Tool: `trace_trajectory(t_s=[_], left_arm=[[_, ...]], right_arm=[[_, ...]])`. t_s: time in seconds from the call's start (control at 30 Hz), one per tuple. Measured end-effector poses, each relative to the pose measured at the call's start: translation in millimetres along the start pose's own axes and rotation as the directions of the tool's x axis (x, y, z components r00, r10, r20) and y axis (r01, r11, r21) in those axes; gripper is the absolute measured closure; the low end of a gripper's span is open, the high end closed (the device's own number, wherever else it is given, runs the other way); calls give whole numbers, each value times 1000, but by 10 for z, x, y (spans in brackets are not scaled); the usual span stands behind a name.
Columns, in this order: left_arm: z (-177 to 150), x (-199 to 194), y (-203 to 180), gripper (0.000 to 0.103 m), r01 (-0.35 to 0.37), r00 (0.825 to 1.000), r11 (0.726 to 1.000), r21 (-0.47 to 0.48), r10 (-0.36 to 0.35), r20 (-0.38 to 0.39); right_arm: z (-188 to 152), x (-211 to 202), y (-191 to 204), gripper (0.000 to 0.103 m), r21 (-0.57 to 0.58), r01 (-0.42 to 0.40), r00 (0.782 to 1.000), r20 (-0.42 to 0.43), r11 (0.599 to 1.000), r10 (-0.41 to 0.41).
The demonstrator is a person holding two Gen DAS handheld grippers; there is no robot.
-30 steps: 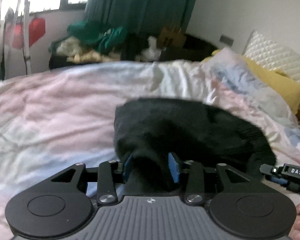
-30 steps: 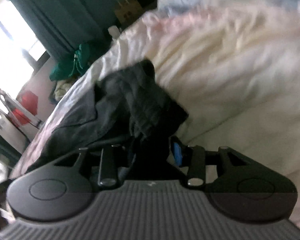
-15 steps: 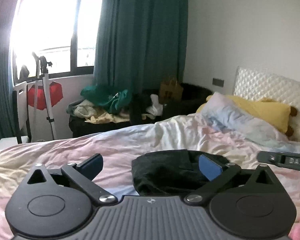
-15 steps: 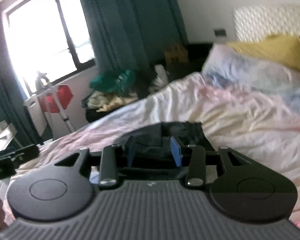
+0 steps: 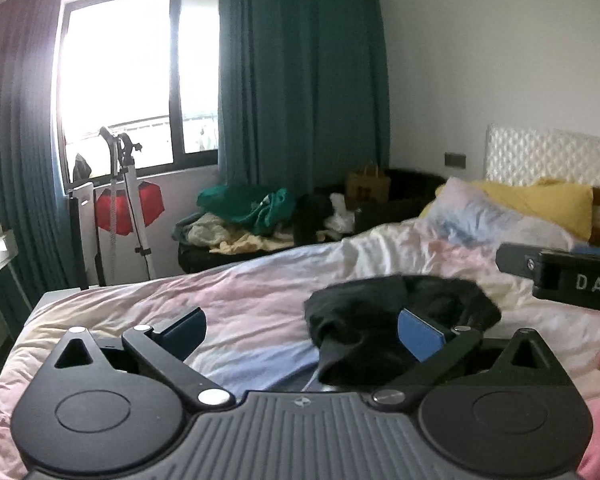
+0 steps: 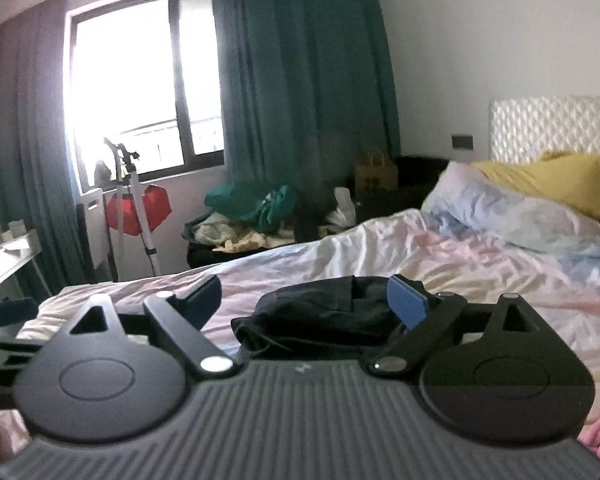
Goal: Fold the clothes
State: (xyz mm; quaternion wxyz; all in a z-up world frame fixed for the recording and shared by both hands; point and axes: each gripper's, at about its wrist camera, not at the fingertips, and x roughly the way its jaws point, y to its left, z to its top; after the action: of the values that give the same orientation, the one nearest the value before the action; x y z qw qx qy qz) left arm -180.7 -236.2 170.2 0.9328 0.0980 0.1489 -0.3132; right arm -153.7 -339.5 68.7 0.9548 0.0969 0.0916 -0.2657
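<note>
Two grippers are mine here, one in each hand, and neither holds anything. My left gripper (image 5: 302, 330) has its fingers spread wide apart, the blue pads (image 5: 418, 334) facing each other across a broad gap, with only bedding and cloth showing beyond them and nothing pressed between. My right gripper (image 6: 306, 304) is opening its jaws at this moment; its pads stand clear of the cloth, which shows through the gap further off on the bed rather than pinched in it. The black garment (image 5: 400, 316) lies bunched in a loose heap on the pastel duvet (image 5: 240, 304), about the middle of the bed, just beyond both sets of fingers and a little to the right of my left gripper's centre line. In the left wrist view the body of my right gripper shows at the right edge above the duvet, marked with white letters. A pale patterned pillow (image 6: 512, 208) and a yellow pillow (image 6: 548, 180) lean at the quilted white headboard (image 6: 552, 128) to the right. Past the far side of the bed a pile of green and cream clothes (image 5: 248, 216) sits on a low dark bench, with teal curtains (image 5: 304, 80) and a bright window (image 5: 136, 80) behind it.
</note>
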Motion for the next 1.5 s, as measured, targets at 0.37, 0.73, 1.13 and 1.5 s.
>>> trace_trajectory(t_s=[0.37, 0.73, 1.13, 1.5], left_arm=[[-345, 304, 151, 0, 7, 999, 1000, -21, -8, -31], [-498, 650, 255, 0, 7, 996, 999, -39, -11, -86], [-520, 674, 326, 0, -8, 996, 998, -60, 3, -94], [-506, 640, 292, 0, -14, 995, 999, -46, 10, -99]], right_arm=[[-498, 367, 15, 12, 20, 48, 999, -10, 999, -48], [-865, 669, 129, 12, -8, 83, 993, -83, 997, -83], [-890, 702, 189, 12, -41, 90, 990, -103, 995, -94], [-884, 700, 199, 12, -45, 93, 990, -104, 995, -97]])
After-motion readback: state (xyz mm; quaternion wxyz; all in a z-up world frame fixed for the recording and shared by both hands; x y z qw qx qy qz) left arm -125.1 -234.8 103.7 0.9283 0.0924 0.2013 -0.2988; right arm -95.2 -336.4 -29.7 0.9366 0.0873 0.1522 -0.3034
